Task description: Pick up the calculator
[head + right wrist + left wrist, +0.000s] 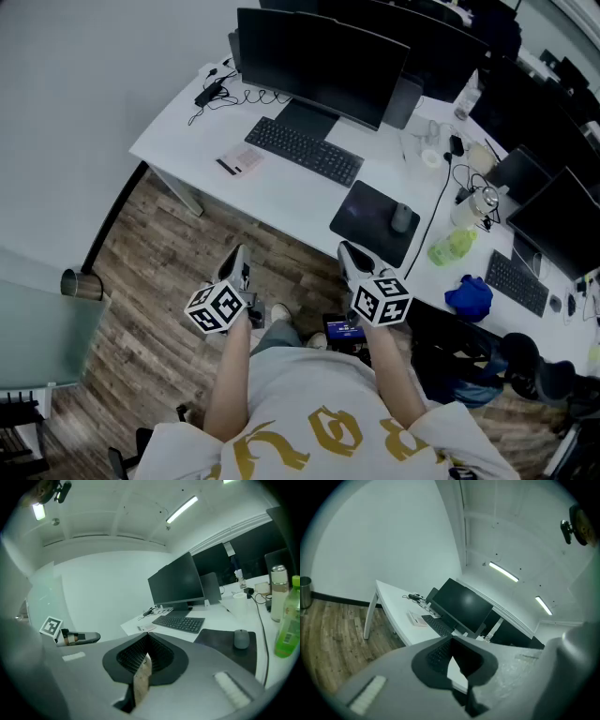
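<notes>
The calculator (240, 161) is a small pale flat thing on the white desk (187, 141), left of the black keyboard (303, 150). It also shows as a small pale slab in the left gripper view (417, 618) and the right gripper view (148, 628). My left gripper (239, 257) and right gripper (349, 251) hang side by side over the wooden floor, in front of the desk's near edge and well short of the calculator. Both point toward the desk, slightly downward. Their jaws are shut with nothing between them, in the left gripper view (452, 641) and in the right gripper view (146, 641).
A black monitor (323, 61) stands behind the keyboard. To the right lie a dark mouse pad (370, 225) with a mouse (401, 217), a green bottle (452, 246) and a blue cloth (469, 297). A power adapter with cables (208, 94) lies at the desk's far left. A metal bin (82, 283) stands on the floor.
</notes>
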{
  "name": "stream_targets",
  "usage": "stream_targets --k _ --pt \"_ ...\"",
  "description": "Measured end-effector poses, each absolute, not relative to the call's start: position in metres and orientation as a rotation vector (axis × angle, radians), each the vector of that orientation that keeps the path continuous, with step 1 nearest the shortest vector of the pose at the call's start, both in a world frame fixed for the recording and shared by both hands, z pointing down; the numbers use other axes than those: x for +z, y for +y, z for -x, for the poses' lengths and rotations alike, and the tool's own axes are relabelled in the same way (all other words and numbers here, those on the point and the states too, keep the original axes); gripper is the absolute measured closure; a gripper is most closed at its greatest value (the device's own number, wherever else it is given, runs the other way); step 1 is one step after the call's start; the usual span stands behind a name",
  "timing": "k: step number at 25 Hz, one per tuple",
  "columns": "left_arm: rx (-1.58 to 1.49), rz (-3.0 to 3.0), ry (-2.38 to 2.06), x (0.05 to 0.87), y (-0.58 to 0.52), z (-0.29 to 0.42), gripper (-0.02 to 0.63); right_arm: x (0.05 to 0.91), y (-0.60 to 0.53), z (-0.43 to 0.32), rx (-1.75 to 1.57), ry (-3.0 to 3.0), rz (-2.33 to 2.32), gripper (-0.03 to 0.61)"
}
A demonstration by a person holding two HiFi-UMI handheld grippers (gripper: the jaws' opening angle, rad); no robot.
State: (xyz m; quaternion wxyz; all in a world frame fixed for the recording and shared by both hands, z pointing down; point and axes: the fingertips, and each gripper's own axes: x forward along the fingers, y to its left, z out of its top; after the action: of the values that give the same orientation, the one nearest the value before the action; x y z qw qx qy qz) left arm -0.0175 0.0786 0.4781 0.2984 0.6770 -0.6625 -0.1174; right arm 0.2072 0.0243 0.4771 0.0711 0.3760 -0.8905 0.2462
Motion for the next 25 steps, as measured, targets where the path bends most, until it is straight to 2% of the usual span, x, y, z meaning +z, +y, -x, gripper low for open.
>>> stream_targets --k 11,13,15,25 --pt "-0.247 -1.808 -1.772 0.473 0.099 0.018 0.498 0.469 0.041 -0.196 0.730 -2.714 -1.072 0.560" --pt "-0.245 -1.806 -1.740 0.475 0.100 0.015 0.414 0.470 0.044 -0.194 0.747 -2.725 -1.060 0.558" --pt "-0.273 -1.793 -1.704 0.477 0.102 0.014 0.375 0.471 0.045 -0.191 0.748 -2.729 -1.043 0.557" --pt "-0.237 -1.745 -1.705 0.493 0.078 0.055 0.364 0.497 0.027 -0.164 0.798 -2.666 -1.074 0.557"
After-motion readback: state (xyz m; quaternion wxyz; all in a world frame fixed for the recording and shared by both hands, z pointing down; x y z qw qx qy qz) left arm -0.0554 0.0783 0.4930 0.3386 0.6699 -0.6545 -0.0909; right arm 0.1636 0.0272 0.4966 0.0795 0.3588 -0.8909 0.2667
